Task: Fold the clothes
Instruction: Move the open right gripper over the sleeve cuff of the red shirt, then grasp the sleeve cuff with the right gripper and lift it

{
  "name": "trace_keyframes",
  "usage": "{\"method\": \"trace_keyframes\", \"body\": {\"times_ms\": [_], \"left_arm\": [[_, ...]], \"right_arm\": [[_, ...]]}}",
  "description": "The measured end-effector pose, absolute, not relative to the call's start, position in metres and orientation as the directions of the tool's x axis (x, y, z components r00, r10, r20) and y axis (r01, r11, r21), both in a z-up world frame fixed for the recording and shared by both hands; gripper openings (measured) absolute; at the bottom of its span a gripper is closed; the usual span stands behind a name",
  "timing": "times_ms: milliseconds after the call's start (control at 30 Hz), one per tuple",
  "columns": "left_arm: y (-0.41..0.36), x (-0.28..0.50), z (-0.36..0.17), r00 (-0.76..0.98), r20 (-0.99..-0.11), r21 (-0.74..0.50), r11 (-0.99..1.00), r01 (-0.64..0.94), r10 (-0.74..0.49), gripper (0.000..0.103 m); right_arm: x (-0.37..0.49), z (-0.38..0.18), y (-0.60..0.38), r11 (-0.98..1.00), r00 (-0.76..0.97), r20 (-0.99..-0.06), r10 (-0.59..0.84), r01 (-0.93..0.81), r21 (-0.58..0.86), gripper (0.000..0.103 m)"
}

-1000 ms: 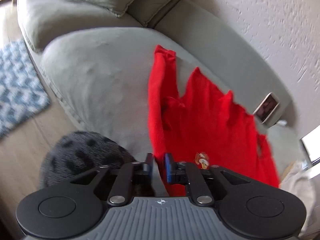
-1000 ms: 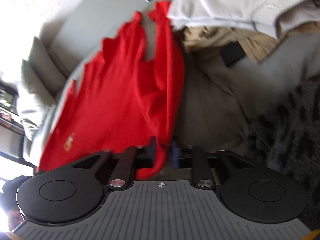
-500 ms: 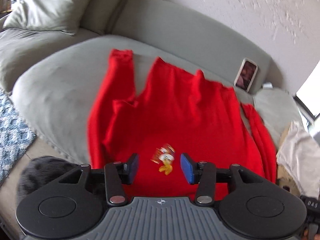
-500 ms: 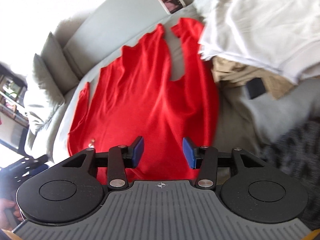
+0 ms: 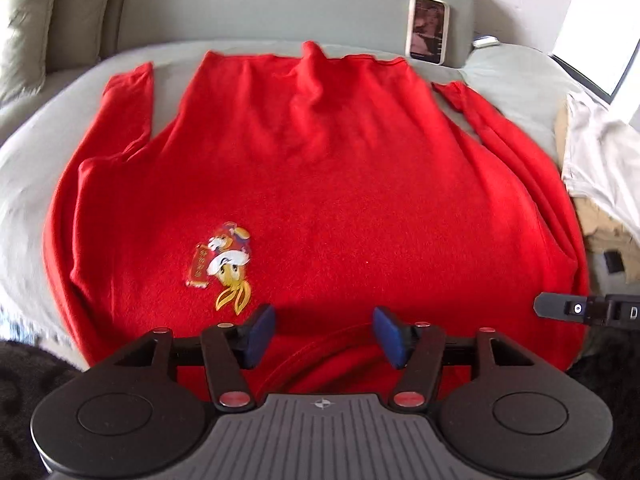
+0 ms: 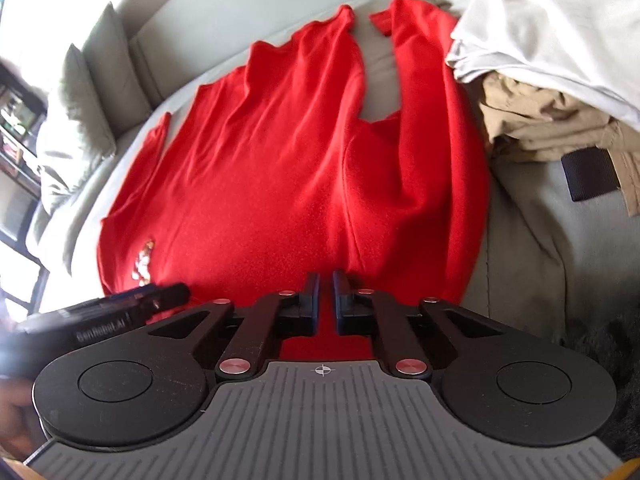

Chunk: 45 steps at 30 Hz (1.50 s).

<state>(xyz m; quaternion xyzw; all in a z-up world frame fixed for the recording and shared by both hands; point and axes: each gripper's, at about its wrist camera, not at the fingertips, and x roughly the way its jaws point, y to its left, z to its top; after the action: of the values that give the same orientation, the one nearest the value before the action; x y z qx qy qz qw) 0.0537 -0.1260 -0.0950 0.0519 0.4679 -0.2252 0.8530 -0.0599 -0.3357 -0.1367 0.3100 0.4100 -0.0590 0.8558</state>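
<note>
Across the sofa seat (image 5: 24, 168) in the left wrist view, the red sweater (image 5: 340, 184) is lying spread flat with its collar at the front edge, its hem toward the backrest where a phone (image 5: 427, 29) is leaning, and the left gripper (image 5: 323, 334) is hovering over the collar with jaws standing wide, holding nothing. From the right wrist view, the right gripper (image 6: 326, 300) is sitting over the sweater's near edge with jaws nearly together, only a thin gap showing; white and tan clothes (image 6: 552, 52) are piling up just beside the right sleeve.

Red sweater (image 5: 340, 184); grey-green sofa (image 5: 280, 12); white cloth (image 6: 560, 20).
</note>
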Motion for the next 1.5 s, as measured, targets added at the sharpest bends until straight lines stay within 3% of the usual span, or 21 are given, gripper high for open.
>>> {"method": "trace_keyframes", "body": {"times_ms": [33,200,300,500,700,1000,1067,1500], "left_arm": [[-0.126,0.055,-0.09,0.466,-0.816,-0.127,0.893,0.432,-0.342,0.058],[-0.133,0.065,-0.063,0.517,-0.766,-0.149,0.887,0.436,-0.382,0.064],[-0.143,0.083,-0.053,0.516,-0.752,-0.187,0.883,0.43,-0.41,0.067],[-0.188,0.133,-0.045,0.484,-0.765,-0.231,0.883,0.409,-0.425,0.072],[-0.221,0.176,-0.052,0.441,-0.774,-0.266,0.866,0.424,-0.454,0.08],[-0.217,0.219,-0.091,0.443,-0.753,-0.308,0.855,0.417,-0.487,0.08],[-0.217,0.228,-0.101,0.426,-0.769,-0.312,0.862,0.4,-0.477,0.08],[-0.225,0.232,-0.12,0.399,-0.763,-0.336,0.84,0.427,-0.508,0.08]], "right_arm": [[-0.059,-0.133,-0.337,0.799,0.659,-0.736,0.156,0.355,0.486,0.016],[-0.05,-0.107,-0.339,0.816,0.691,-0.708,0.145,0.321,0.48,0.023],[-0.04,-0.088,-0.347,0.818,0.707,-0.693,0.145,0.308,0.486,0.035],[-0.015,-0.04,-0.369,0.852,0.731,-0.68,0.047,0.327,0.41,0.037],[0.029,-0.015,-0.405,0.844,0.708,-0.706,-0.019,0.39,0.368,0.045],[0.101,-0.029,-0.456,0.791,0.683,-0.726,-0.077,0.485,0.372,0.045],[0.116,-0.03,-0.47,0.787,0.681,-0.725,-0.1,0.5,0.362,0.051],[0.242,-0.105,-0.517,0.835,0.559,-0.803,-0.207,0.528,0.152,0.052]]}}
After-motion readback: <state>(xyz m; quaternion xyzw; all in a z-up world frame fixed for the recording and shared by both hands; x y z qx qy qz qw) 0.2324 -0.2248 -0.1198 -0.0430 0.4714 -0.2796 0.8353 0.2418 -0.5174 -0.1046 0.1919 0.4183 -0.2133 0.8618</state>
